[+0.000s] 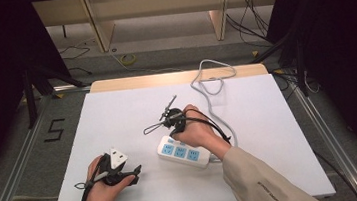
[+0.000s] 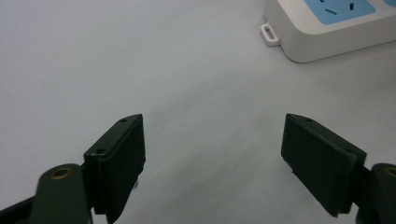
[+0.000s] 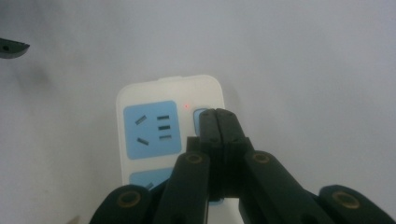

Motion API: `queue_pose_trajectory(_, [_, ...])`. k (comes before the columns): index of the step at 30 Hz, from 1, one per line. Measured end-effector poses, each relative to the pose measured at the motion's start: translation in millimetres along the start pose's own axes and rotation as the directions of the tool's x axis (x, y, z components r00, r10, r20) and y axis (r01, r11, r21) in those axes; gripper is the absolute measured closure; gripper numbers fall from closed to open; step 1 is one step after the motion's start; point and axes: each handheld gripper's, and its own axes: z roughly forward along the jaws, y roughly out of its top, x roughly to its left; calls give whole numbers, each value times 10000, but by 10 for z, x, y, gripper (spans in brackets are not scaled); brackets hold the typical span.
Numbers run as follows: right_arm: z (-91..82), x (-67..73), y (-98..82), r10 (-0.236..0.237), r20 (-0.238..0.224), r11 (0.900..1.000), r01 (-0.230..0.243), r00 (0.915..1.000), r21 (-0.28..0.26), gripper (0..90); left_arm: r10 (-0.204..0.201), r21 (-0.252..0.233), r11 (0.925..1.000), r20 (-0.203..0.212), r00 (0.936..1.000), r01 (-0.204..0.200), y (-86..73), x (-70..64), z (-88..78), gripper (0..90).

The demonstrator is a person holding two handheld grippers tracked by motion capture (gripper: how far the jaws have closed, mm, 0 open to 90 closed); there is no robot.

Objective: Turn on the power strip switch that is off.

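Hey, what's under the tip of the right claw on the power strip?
The shut right claw rests on the power strip's small blue button beside a red light. Most of that button is covered.

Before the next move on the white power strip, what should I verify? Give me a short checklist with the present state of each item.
1. Right hand-held gripper jaws closed together: ok.
2. Its tips are over the small button at the end of the white power strip with blue sockets: ok.
3. Red indicator light lit: ok.
4. Tips actually pressing the button: cannot tell.
5. Left hand-held gripper open, holding nothing, apart from the strip: ok.
6. Nearest blue socket free of plugs: ok.
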Motion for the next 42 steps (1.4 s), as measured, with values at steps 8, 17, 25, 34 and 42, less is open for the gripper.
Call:
queue_pose_trajectory(8, [-79, -57, -140, 175, 24, 9995, -174, 9998, -255, 886, -86, -88, 9999, -58, 9999, 85, -4, 1, 2, 217])
queue_pose_trajectory(17, [-151, -121, -306, 353, 20, 9987, -352, 9994, -358, 879, -60, -16, 10000, -82, 9999, 59, -4, 2, 5, 216])
queue_pose_trajectory(25, [-211, -188, -474, 519, 53, 9972, -515, 9986, -539, 864, -111, -24, 9999, -93, 9999, 111, -6, 5, 1, 216])
queue_pose_trajectory(34, [-259, -213, -637, 716, 105, 9953, -707, 9974, -661, 837, -107, -35, 9999, -98, 9999, 107, -9, 3, 4, 218])
queue_pose_trajectory(42, [-318, -269, -777, 918, 193, 9926, -900, 9956, -810, 818, -67, 35, 10000, -85, 9999, 67, -8, 5, 8, 218])
